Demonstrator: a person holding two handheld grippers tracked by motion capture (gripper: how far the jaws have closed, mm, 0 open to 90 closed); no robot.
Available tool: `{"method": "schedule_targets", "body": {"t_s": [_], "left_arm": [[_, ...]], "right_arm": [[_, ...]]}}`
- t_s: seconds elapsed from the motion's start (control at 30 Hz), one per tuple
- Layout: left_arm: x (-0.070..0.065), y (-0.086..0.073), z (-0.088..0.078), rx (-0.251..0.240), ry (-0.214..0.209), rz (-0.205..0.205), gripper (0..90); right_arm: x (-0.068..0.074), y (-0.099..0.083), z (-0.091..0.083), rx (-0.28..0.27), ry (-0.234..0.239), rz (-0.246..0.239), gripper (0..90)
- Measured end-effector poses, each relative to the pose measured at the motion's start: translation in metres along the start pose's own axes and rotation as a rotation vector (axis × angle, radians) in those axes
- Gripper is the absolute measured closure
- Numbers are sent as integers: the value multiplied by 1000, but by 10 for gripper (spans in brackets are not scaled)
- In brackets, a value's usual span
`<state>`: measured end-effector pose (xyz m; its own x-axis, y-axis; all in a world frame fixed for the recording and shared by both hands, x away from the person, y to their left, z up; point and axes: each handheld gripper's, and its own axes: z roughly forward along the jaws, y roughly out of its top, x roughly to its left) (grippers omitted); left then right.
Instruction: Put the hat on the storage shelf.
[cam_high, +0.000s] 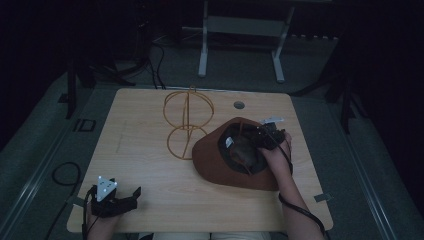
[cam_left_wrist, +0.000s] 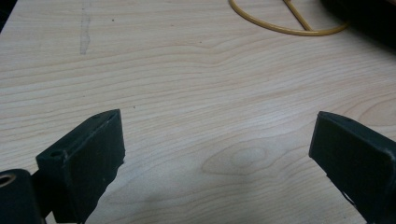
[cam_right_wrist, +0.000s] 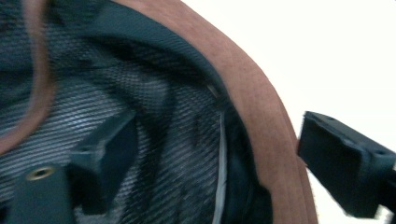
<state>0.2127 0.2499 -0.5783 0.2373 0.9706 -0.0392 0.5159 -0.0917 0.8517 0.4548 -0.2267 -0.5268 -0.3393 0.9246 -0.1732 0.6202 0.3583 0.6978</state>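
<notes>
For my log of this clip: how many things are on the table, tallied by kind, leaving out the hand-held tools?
Brown hat, lying crown down with its dark lining up: 1
Yellow wire stand: 1
Total: 2

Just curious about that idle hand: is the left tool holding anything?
No: the left tool has its jaws wide apart over bare wooden table.
</notes>
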Motion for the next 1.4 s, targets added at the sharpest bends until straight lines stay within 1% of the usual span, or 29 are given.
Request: {"method": "schedule_targets", "body": {"t_s": [0.03,0.07,0.1,0.13,0.17,0.2,0.23,0.27,0.3,0.37,0.47,0.5,0.57,0.6,0.63,0.73,0.8,0.83,0.93,1.0,1.1,1.13,1.2,1.27,1.3,1.37,1.4], "left_arm": [[0,0,0,0,4,1,41],[0,-1,1,1,3,1,41],[0,-1,1,6,9,2,41],[0,-1,1,6,9,2,43],[1,-1,1,9,4,-9,43],[1,-1,1,10,9,-9,56],[1,-1,0,8,10,-9,56],[1,0,0,6,9,-10,56],[1,0,-1,5,11,-10,56],[1,-1,0,5,8,-10,56],[1,-1,0,9,6,-6,56],[1,-1,0,10,11,-5,56],[1,-1,0,12,9,-4,56],[1,-1,0,14,12,-4,57],[1,-1,0,14,11,-6,56],[2,-1,-1,9,12,-11,56],[2,0,-1,6,14,-13,56],[2,0,-1,4,10,-12,56],[1,1,-1,0,3,-6,57],[-2,2,-1,2,4,0,56],[-7,5,-2,4,-12,13,56],[-9,6,-2,3,-23,15,56],[-14,9,-3,3,-22,22,57],[-21,11,-1,-2,-33,11,57],[-24,12,-1,6,-39,16,56],[-33,15,1,7,-46,38,57],[-38,17,2,6,-57,48,65]], "right_arm": [[0,0,3,12,7,-1,157],[0,0,5,23,1,-4,194],[1,0,7,34,-5,-9,209],[1,0,7,34,-5,-9,209],[1,0,9,43,-9,-3,231],[2,-2,12,53,-4,2,355],[4,-2,13,60,-11,2,394],[5,-3,15,70,-13,1,458],[7,-4,16,77,-12,-11,460],[11,-6,19,92,-46,-46,529],[16,-10,21,95,-97,-98,614],[16,-10,22,96,-108,-103,649],[17,-11,21,98,-137,-113,756],[17,-11,20,93,-146,-106,795],[16,-11,18,89,-146,-94,815],[9,-11,12,65,-116,-43,836],[4,-10,3,31,-100,-10,840],[2,-9,-2,13,-93,6,841],[-3,-7,-18,-44,-76,32,842],[-7,-5,-30,-80,-47,58,843],[-11,-2,-49,-130,-6,100,843],[-11,0,-56,-147,-6,102,843],[-12,2,-69,-179,7,102,843],[-12,2,-79,-197,16,104,842],[-12,1,-83,-208,25,114,843],[-11,-2,-90,-220,26,110,843],[-11,-3,-92,-227,27,114,843]]}}
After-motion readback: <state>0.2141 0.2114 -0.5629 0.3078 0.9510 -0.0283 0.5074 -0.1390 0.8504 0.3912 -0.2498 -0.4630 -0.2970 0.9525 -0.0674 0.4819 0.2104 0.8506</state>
